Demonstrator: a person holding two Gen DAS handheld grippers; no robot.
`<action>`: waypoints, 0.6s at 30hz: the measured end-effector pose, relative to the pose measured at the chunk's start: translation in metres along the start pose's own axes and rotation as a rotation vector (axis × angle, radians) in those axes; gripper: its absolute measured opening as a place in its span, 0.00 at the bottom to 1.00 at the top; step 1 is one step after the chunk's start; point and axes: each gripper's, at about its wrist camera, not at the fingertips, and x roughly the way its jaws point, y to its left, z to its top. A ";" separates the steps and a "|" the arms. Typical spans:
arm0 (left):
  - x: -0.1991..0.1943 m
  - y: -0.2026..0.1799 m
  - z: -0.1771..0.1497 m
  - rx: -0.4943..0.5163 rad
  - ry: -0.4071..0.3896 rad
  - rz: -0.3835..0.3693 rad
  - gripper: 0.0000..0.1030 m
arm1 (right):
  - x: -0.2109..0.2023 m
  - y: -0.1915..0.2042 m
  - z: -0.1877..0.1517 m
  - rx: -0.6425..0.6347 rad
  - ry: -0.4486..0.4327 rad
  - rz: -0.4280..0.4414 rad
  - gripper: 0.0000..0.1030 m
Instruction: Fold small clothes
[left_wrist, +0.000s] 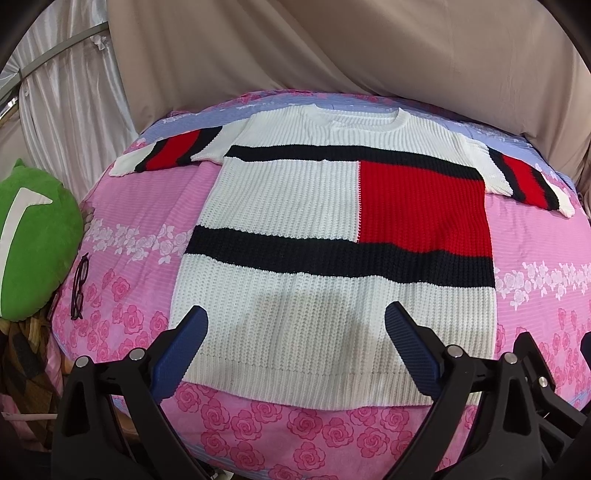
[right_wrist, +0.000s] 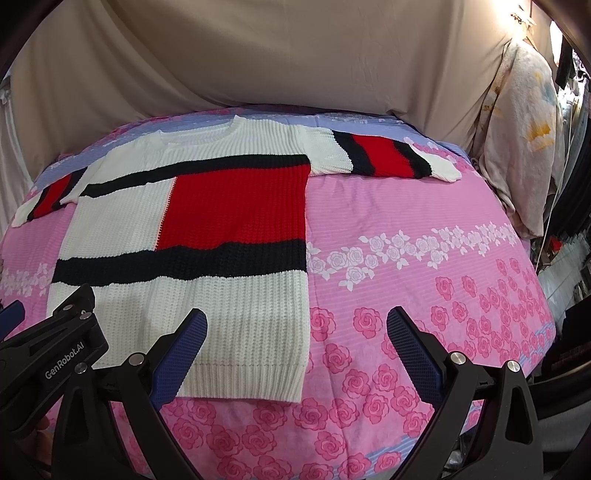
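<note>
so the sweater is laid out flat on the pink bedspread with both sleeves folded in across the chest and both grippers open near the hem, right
Not quite. The sleeves are not folded in: in the left wrist view the left sleeve and right sleeve both lie spread outward from the sweater. The rest holds: it lies flat on the pink bedspread, with the left gripper and right gripper open near the hem.

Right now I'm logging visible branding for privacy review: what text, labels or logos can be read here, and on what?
"GenRobot.AI": white lettering on the black left gripper body, in the right wrist view.
No readable text on the white, red and navy knitted sweater or the green plush cushion.
</note>
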 end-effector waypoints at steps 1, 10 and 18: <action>0.001 0.000 0.000 0.000 0.002 0.001 0.91 | 0.000 0.000 0.000 0.000 0.001 0.000 0.94; 0.014 0.010 0.020 -0.086 0.016 -0.045 0.93 | 0.043 -0.039 0.013 0.099 0.055 0.132 0.94; 0.046 0.041 0.064 -0.208 -0.011 0.015 0.93 | 0.164 -0.221 0.114 0.556 -0.035 0.285 0.87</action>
